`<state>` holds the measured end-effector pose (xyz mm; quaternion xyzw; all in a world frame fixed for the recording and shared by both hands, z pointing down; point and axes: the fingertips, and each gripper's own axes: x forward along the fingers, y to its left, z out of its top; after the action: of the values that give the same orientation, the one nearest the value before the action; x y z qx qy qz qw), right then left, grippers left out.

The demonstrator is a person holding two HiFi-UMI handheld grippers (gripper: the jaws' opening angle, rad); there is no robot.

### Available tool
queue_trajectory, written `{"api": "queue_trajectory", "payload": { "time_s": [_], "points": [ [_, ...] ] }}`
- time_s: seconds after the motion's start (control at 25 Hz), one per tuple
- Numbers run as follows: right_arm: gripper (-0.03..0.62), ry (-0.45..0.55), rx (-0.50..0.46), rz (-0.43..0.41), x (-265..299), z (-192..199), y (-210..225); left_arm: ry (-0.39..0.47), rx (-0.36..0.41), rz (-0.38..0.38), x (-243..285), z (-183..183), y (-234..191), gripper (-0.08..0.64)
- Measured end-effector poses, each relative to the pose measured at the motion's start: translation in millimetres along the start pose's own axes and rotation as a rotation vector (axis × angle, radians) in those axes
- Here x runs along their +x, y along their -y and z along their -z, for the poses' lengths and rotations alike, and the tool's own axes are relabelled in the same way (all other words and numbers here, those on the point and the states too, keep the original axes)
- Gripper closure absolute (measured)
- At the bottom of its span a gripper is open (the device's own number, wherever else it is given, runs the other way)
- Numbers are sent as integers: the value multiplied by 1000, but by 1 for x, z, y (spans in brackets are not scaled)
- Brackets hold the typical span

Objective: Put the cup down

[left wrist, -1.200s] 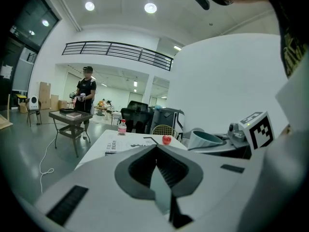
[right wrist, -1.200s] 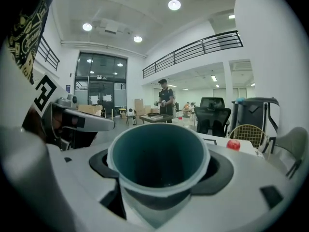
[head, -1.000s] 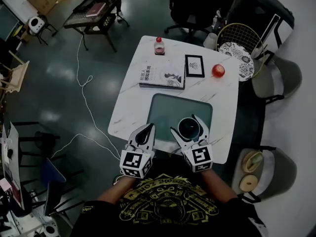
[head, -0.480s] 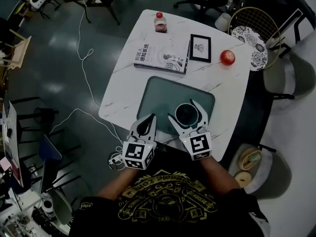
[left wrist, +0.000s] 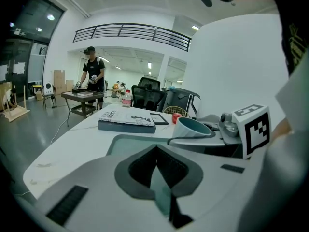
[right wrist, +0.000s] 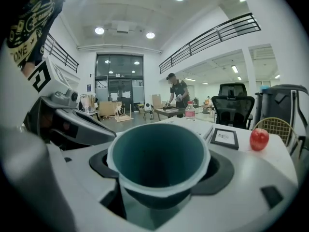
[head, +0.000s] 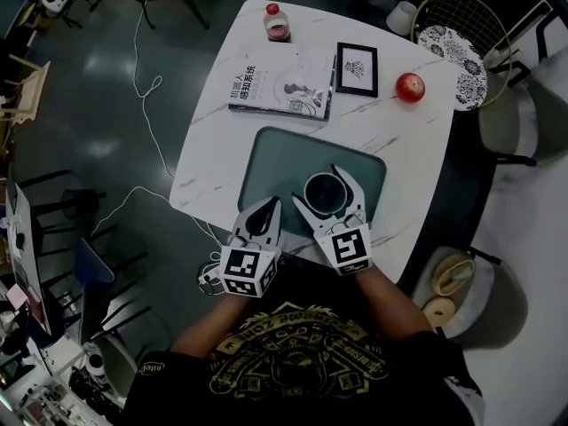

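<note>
A teal cup (head: 325,190) stands upright between the jaws of my right gripper (head: 316,185), over the near part of a teal mat (head: 275,162). In the right gripper view the cup (right wrist: 159,149) fills the middle, and both jaws of the right gripper (right wrist: 159,164) hug its wall below the rim. I cannot tell whether its base touches the mat. My left gripper (head: 266,207) hovers just left of it at the mat's near edge, jaws together and empty. The left gripper view shows the left gripper (left wrist: 157,151) and, to its right, the cup (left wrist: 193,128).
On the white marble table (head: 213,149), a book (head: 282,82), a framed picture (head: 357,68), a red apple (head: 410,87) and a small bottle (head: 277,21) lie beyond the mat. A wire-backed chair (head: 453,47) stands at the far right corner. A person stands at a distant table (left wrist: 91,71).
The head view has swung, so the table sits higher and further left. The right gripper has carried the cup slightly left over the mat. Neither gripper's jaws have changed.
</note>
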<state>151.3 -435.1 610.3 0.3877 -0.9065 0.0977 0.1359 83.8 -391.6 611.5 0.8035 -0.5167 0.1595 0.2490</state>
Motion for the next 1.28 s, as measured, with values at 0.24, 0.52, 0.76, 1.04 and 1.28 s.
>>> {"api": "queue_trajectory", "payload": {
  "time_s": [0.24, 0.52, 0.76, 1.04, 1.28],
  "points": [
    [206, -16, 5, 5, 4, 13, 4, -22, 3, 22, 7, 8, 2, 549],
    [206, -18, 19, 19, 5, 21, 6, -35, -1, 40, 8, 13, -1, 549],
    [204, -10, 1, 30, 5, 24, 3, -43, -3, 55, 6, 20, -2, 549],
    [193, -25, -4, 40, 1, 26, 1, -36, 0, 81, 2, 21, 2, 549],
    [160, -46, 9, 45, -6, 30, -1, -18, 10, 99, -6, 18, 6, 549]
  ]
}}
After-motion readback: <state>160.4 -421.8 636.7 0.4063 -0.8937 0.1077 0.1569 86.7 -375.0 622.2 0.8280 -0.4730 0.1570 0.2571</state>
